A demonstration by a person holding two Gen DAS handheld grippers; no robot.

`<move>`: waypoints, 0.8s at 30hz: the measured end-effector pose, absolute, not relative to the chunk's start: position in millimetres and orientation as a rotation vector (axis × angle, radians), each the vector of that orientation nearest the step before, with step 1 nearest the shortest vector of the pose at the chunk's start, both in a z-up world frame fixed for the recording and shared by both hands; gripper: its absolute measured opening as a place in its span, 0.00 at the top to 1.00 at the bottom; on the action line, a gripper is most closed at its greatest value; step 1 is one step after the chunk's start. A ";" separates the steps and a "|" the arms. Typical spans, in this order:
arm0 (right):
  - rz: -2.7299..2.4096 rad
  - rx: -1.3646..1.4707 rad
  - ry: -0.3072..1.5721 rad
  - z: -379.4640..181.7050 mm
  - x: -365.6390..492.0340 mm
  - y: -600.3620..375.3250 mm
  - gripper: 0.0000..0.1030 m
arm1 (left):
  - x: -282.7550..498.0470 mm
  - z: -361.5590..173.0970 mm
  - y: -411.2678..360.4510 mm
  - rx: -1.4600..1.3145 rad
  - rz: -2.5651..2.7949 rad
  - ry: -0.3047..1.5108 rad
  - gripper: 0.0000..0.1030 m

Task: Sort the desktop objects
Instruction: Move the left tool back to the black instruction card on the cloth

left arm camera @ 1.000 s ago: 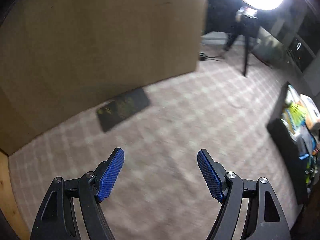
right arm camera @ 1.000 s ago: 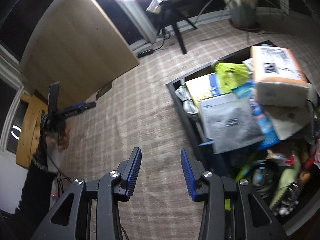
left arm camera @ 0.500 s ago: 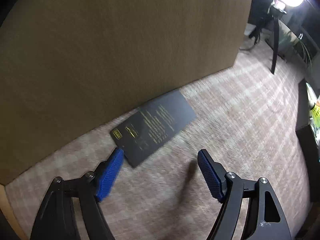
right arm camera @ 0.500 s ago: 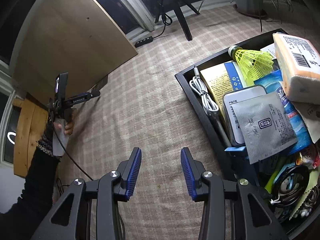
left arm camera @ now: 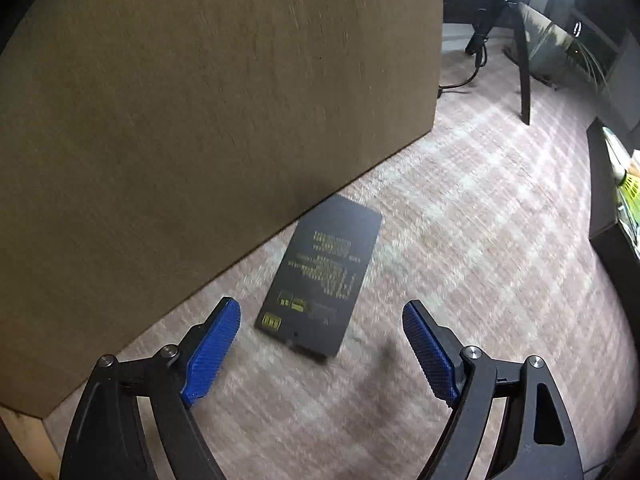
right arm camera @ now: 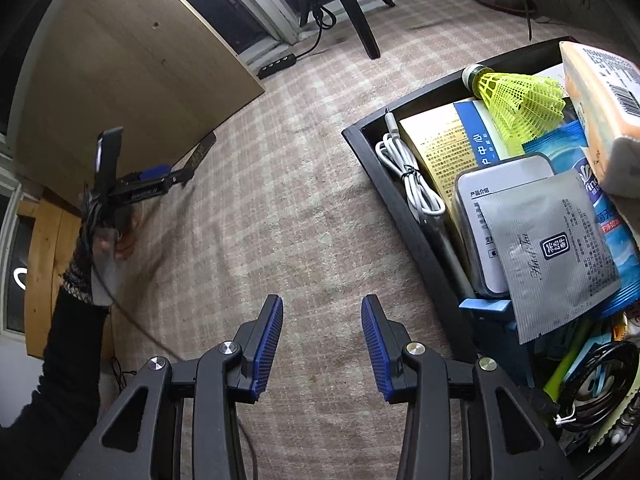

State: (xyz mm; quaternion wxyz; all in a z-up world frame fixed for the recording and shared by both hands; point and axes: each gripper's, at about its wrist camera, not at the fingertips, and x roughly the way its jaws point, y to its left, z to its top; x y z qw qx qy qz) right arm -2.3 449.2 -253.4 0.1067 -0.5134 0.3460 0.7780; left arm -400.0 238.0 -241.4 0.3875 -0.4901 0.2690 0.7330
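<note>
A flat black card with gold print [left arm camera: 326,276] lies on the checked cloth beside an upright brown board [left arm camera: 200,120]. My left gripper [left arm camera: 320,344] hovers just above the card's near end, its jaws still opening and wide apart, nothing pressed between them. In the right wrist view the same card [right arm camera: 202,148] shows edge-on beyond the left gripper [right arm camera: 176,174], held by a hand. My right gripper [right arm camera: 322,336] stands open over bare cloth, left of a black tray [right arm camera: 400,200] packed with several items.
The tray holds a yellow shuttlecock [right arm camera: 516,100], a white cable [right arm camera: 412,176], a silver sachet [right arm camera: 548,252] and boxes. The tray's edge [left arm camera: 604,184] is at the right of the left wrist view. A tripod leg [left arm camera: 524,76] and a power strip [right arm camera: 278,66] sit at the back.
The left gripper has come down toward the black card, which now lies between its fingertips and looks larger; its jaws have spread. The right gripper has sunk closer to the cloth beside the tray.
</note>
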 end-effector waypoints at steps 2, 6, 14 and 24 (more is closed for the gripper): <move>2.292 -1.512 1.010 -252.5 -1.5 448.8 0.64 | -399.1 -245.1 248.1 -1.247 1.840 0.719 0.16; 2.286 -1.497 1.016 -249.2 3.4 452.6 0.64 | -396.0 -255.3 267.4 -1.250 1.785 0.814 0.16; 2.255 -1.459 1.074 -252.2 18.8 459.3 0.64 | -392.8 -254.1 279.8 -1.293 1.721 0.798 0.39; 2.229 -1.439 1.117 -255.3 29.0 464.9 0.64 | -398.1 -251.9 295.8 -1.376 1.793 0.806 0.33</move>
